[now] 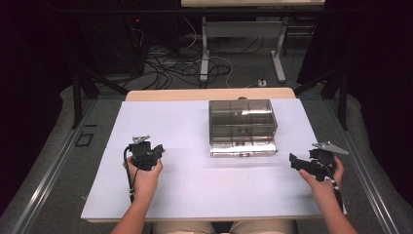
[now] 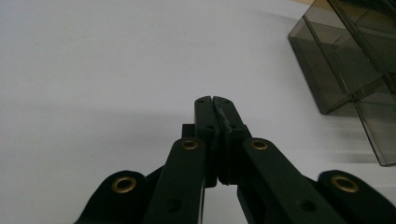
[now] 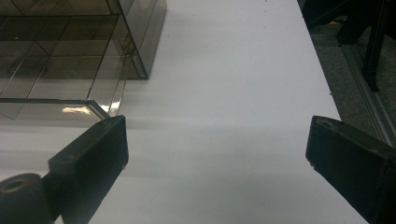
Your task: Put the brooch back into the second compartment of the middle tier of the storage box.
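A white board covers the table in the high view, with a strip of pale wood showing past its far edge. Beyond that lies a grey floor strewn with black and white cables, the legs of another desk, and dark curtains at both sides. On the board, ahead of both tongs and between them, stands a smoky clear plastic organizer box with partitions dividing it into compartments; nothing can be made out inside them. A clear front section juts out at its near side, toward the person. The left gripper, held in the person's left hand, rests low over the board, well apart from the box, to the box's left. The right gripper, in the right hand, sits near the board's right edge and points inward toward the box's near right corner.

In the left gripper view, the left gripper has its two black jaws pressed together at the tips, with nothing between them. The bare white board stretches ahead, and the organizer box stands ahead and to the right of the tips, its compartments looking empty.

In the right gripper view, the right gripper is spread wide, its jaws far apart with only the white board between them and nothing held. The organizer box stands ahead to the left, and its clear front section reaches close to the left jaw. Grey floor and a metal rail run along the right, past the board's edge.
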Demonstrator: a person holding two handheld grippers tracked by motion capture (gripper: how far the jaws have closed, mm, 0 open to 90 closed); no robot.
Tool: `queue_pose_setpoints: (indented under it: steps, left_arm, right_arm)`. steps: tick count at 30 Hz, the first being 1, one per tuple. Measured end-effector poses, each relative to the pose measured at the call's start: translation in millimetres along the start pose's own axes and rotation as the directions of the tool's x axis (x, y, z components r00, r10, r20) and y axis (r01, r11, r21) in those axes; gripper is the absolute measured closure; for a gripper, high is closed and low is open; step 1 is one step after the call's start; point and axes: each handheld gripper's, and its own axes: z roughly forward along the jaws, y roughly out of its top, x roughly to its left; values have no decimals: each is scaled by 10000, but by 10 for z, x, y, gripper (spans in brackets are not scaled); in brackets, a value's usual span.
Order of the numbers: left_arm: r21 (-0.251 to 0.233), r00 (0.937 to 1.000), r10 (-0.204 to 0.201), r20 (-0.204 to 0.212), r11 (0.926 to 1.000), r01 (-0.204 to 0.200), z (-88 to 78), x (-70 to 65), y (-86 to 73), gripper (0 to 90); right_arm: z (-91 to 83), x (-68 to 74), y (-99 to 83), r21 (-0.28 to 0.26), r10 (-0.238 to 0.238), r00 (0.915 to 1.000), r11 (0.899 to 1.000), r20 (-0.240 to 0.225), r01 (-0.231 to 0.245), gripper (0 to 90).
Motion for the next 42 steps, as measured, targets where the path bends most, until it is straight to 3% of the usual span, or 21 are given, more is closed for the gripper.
queue_pose_setpoints:
  steps: [18, 25, 30, 37, 42]
  left_arm:
    - [-338, 9985, -485, 241, 9982, 493, -57, 21, 26, 896]
    - [-548, 9953, -901, 363, 9942, 920, -70, 15, 51, 896]
    - [-688, 9945, -979, 358, 9926, 1002, -97, 9, 78, 896]
    - [-726, 9861, -1411, 878, 9864, 1476, -86, -9, 132, 896]
    - [-474, 9780, -1619, 1315, 9844, 1693, -56, -45, 150, 896]
  right_arm:
    - [1, 20, -5, 51, 31, 10000, 10000, -34, -31, 54]
    - [0, 22, 0, 39, 52, 10000, 10000, -42, -52, 54]
    - [-5, 4, 0, 8, 33, 10000, 10000, -18, -33, 54]
    - [4, 15, -1, 31, 139, 9999, 9999, -55, -139, 54]
    - [11, 13, -5, 92, 132, 9999, 9999, -32, -132, 54]
